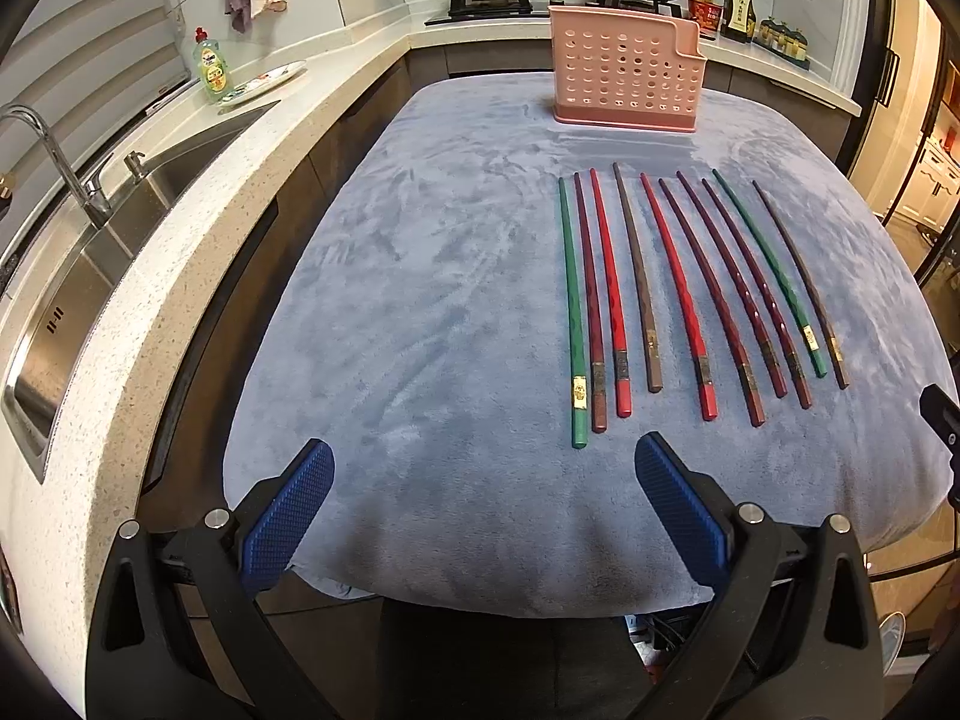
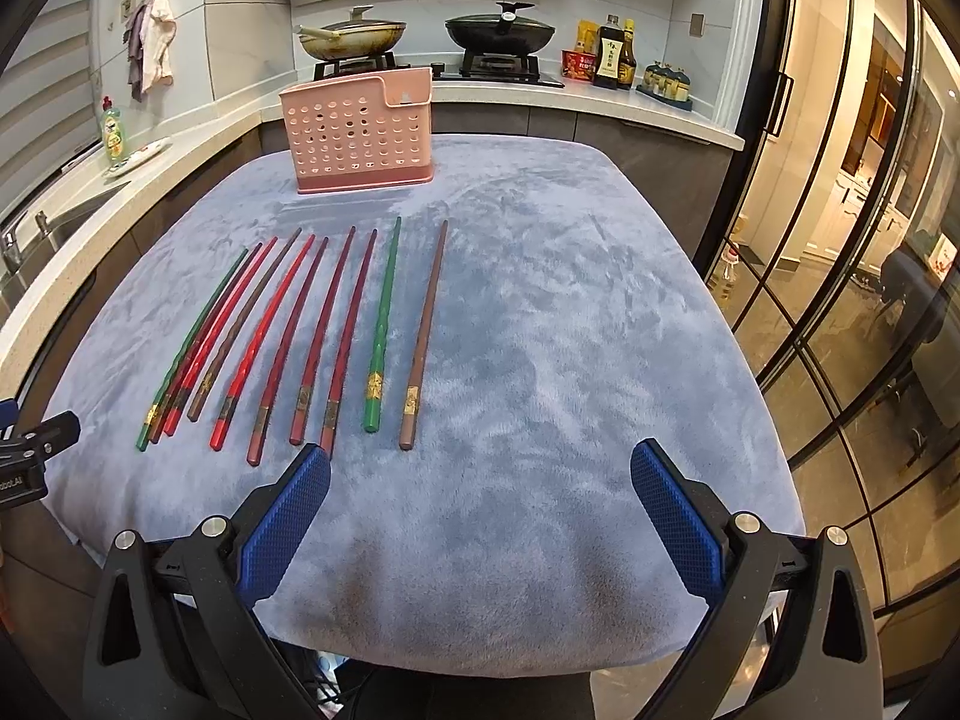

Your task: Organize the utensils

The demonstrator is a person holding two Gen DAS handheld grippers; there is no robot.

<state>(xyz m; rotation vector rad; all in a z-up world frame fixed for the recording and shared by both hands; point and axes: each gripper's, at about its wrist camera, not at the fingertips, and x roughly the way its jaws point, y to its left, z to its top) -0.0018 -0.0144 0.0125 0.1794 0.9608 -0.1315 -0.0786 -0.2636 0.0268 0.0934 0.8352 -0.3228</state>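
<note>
Both claws wide open, both empty! The left claw hovers over the near edge of the bench, blue pads spread apart with only grey cloth between them. Same for the right claw, its left pad just beside the nearest dark red stick. Ten chopsticks lie side by side on the cloth, tips pointing away, none touched. The pink holder stands upright at the far end, well apart from them.
</note>
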